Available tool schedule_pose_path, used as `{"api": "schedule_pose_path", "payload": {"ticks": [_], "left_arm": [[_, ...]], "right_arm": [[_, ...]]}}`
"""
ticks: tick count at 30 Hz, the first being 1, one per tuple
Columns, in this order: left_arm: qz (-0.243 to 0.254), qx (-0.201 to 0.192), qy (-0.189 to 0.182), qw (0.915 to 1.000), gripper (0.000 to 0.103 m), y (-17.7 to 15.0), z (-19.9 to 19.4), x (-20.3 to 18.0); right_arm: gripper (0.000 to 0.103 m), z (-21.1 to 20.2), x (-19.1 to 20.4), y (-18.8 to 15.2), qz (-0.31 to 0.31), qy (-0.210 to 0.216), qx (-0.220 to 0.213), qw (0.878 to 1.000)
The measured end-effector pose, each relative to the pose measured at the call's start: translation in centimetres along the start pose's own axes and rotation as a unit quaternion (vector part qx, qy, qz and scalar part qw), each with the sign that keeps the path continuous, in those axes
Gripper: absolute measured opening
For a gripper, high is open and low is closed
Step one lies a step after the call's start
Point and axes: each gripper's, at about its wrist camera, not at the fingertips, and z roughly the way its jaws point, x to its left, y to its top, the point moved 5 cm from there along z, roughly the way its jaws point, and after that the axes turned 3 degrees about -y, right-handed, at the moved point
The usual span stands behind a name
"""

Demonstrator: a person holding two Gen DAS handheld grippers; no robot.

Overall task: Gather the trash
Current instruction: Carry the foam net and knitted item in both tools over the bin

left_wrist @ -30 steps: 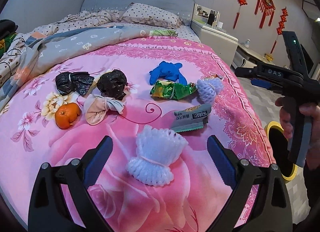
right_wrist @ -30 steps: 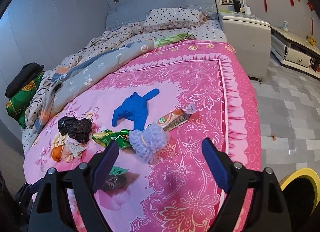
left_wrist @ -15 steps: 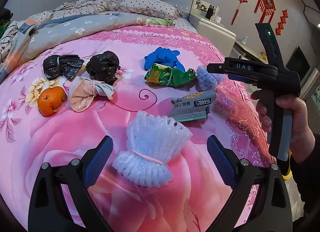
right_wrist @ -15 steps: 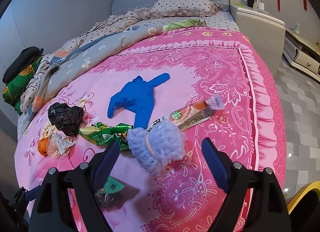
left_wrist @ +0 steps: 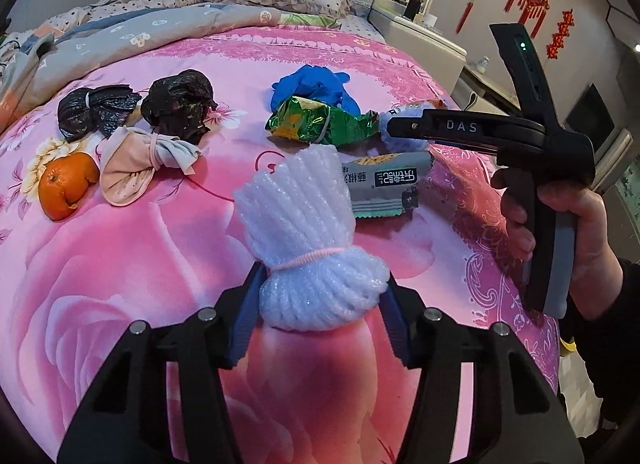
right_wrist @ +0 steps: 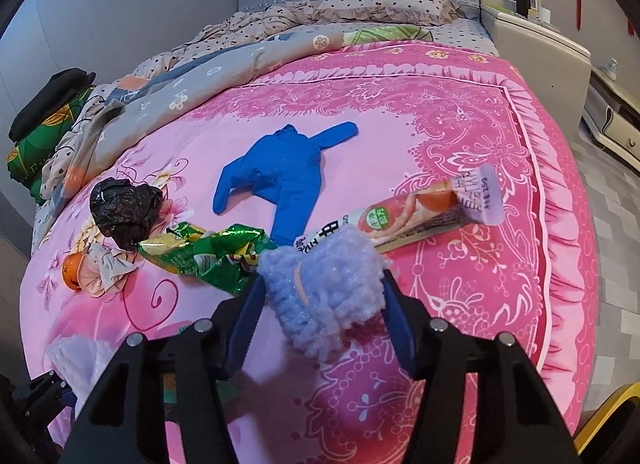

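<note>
Scene: A pink floral bedspread (left_wrist: 120,264) strewn with litter, seen from two hand-held grippers reaching down at once.
Left gripper (left_wrist: 320,304): Jaws closing around a white foam net (left_wrist: 308,232) bound with a pink band; both blue pads sit against its lower bulge, the upper half fanning out ahead of the fingers.
Right gripper (right_wrist: 320,304): Jaws closing on a lilac foam net (right_wrist: 324,284), which fills the gap between the pads, both of them against its sides.
Ahead of the left tool: A grey snack packet (left_wrist: 380,184) just beyond the white net; further on, a green foil wrapper (left_wrist: 316,122) and a blue glove (left_wrist: 312,84).
Off to its left: An orange (left_wrist: 66,184), a pink-and-grey cloth bundle (left_wrist: 140,168) and two black bags (left_wrist: 132,104).
Ahead of the right tool: A long sausage-style wrapper (right_wrist: 420,216) touching the lilac net's far edge.
Bin: A yellow-rimmed container (right_wrist: 608,416) shows at the lower right corner of the right tool's view, beside the bed.
Progress: Early, by the look of it. Two pieces are being gripped and neither looks lifted yet; every other item lies uncollected on the cover.
</note>
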Motion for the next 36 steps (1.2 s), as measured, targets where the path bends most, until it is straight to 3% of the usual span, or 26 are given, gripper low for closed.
{"api": "schedule_pose_path", "payload": {"ticks": [5, 15, 36], "left_arm": [[-0.001, -0.001, 0.003, 1.0000, 0.046, 0.0, 0.0, 0.0], [0.004, -0.017, -0.002, 0.9998, 0.045, 0.2, -2.1, -0.8], [0.031, -0.082, 0.009, 0.9961, 0.045, 1.5, -10.0, -5.7]], "right_arm": [[0.048, -0.3, -0.2, -0.1, 0.005, 0.012, 0.002, 1.000], [0.046, -3.3, -0.7, -0.2, 0.017, 0.016, -0.013, 1.000], [0.046, -14.8, -2.4, -0.9, 0.037, 0.019, -0.085, 0.996]]}}
